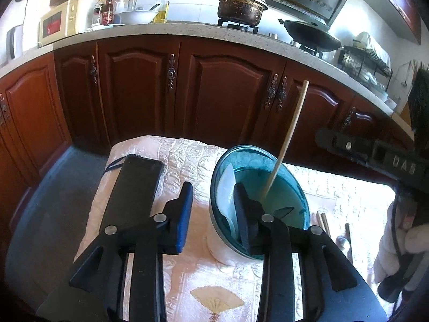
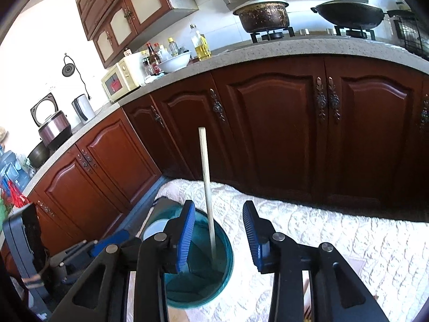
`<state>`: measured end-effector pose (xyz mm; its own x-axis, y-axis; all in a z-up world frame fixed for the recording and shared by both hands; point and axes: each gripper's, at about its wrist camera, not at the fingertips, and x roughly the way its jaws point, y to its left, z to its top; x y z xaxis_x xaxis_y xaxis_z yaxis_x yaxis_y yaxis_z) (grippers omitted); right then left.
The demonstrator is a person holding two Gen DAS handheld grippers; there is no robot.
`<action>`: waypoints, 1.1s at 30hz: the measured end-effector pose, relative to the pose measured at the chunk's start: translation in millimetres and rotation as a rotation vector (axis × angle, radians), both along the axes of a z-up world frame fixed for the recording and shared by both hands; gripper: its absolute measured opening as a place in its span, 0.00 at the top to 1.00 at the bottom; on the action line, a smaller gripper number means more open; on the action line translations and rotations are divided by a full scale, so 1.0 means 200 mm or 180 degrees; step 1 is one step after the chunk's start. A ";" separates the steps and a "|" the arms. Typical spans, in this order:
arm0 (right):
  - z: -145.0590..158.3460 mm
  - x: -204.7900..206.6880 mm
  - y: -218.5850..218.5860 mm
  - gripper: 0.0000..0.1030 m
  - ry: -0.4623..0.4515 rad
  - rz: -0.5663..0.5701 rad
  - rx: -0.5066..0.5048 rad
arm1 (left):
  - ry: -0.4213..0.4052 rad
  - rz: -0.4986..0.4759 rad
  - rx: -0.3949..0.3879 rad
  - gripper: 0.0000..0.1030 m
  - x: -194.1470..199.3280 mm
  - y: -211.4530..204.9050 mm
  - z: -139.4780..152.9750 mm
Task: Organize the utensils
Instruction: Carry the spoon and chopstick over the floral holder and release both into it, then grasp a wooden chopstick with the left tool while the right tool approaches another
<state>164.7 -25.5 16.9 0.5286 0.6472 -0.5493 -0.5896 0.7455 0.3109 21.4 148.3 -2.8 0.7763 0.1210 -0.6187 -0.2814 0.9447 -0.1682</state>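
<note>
Left wrist: left gripper (image 1: 213,206) jaws apart, nothing pinched, its right finger over the cup (image 1: 295,187) rim. Chopstick (image 1: 288,136) leans inside, likely just dropped. More chopsticks (image 1: 323,221) right of the cup. Right gripper (image 2: 218,232) open, empty, chopstick just ahead. "DAS" on its body, partly readable.

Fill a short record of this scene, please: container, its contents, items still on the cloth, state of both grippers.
container: teal translucent round holder, on white quilted cloth
contents: one pale wooden chopstick, leaning; one white plastic spoon
still on cloth: more wooden chopsticks, right of holder
left gripper: fingers open, empty
right gripper: fingers open, empty
</note>
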 end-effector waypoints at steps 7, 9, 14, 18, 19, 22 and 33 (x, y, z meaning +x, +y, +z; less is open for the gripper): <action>-0.04 -0.11 -0.07 0.66 -0.0019 -0.0063 -0.0136 | 0.0015 -0.0036 0.0046 0.62 -0.07 -0.07 0.04; -0.05 -0.15 -0.10 0.65 -0.0020 -0.0100 -0.0143 | 0.0028 -0.0045 0.0060 0.59 -0.09 -0.10 0.05; -0.07 -0.26 -0.20 0.62 -0.0038 -0.0221 -0.0239 | 0.0123 -0.0078 0.0082 0.58 -0.12 -0.20 0.04; -0.10 -0.34 -0.30 0.60 -0.0047 -0.0332 -0.0333 | 0.0213 -0.0166 0.0115 0.57 -0.14 -0.29 0.01; -0.11 -0.37 -0.34 0.60 -0.0028 -0.0366 -0.0353 | 0.0229 -0.0195 0.0116 0.57 -0.15 -0.31 0.00; -0.15 -0.42 -0.45 0.60 0.0019 -0.0461 -0.0395 | 0.0278 -0.0274 0.0106 0.57 -0.15 -0.38 -0.02; -0.31 -0.53 -0.79 0.57 0.0290 -0.0815 -0.0535 | 0.0460 -0.0651 0.0066 0.52 -0.11 -0.61 -0.13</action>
